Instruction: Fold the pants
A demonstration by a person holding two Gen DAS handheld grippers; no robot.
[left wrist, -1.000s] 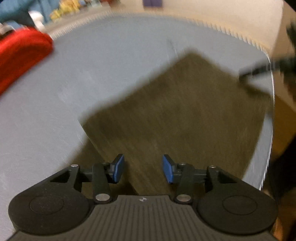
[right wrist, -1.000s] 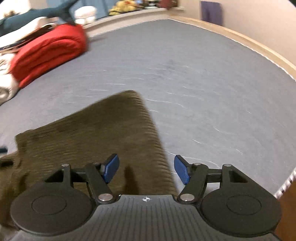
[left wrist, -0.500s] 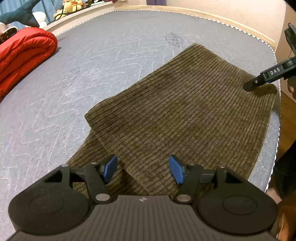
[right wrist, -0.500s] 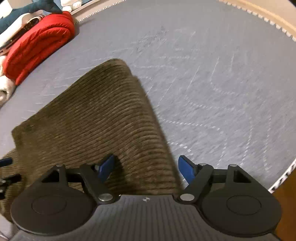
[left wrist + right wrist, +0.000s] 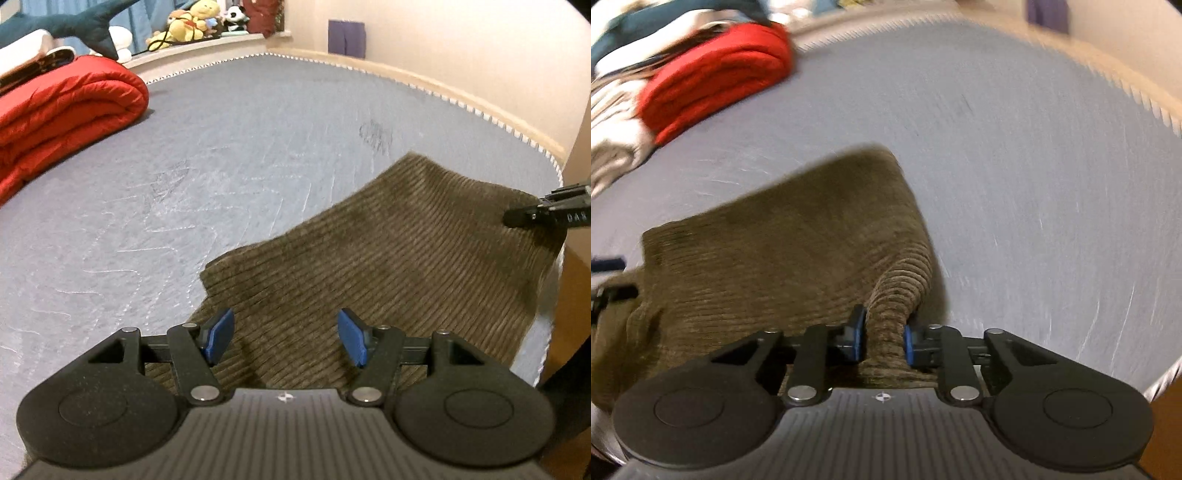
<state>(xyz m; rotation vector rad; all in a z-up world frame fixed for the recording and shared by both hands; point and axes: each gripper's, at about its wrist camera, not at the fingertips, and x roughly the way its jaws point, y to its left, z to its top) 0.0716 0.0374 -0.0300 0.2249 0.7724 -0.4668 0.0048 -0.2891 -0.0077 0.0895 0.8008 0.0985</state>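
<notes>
Olive-brown corduroy pants [image 5: 399, 254] lie folded on the grey mattress [image 5: 221, 177], near its right edge. My left gripper [image 5: 284, 341] is open and empty, hovering over the near end of the pants. My right gripper [image 5: 882, 338] is shut on a bunched ridge of the pants [image 5: 798, 251] at their right edge, and the cloth rises between the blue pads. In the left wrist view the right gripper's black finger [image 5: 543, 214] shows at the far right corner of the pants.
A folded red quilt [image 5: 62, 110] lies at the far left of the mattress, also in the right wrist view [image 5: 716, 77]. Soft toys [image 5: 192, 18] sit on a ledge behind. The mattress edge [image 5: 550, 332] runs close beside the pants on the right.
My right gripper has closed on the pants' right edge and bunched it up. My left gripper has stayed open and pulled back slightly; the view has tilted up.
</notes>
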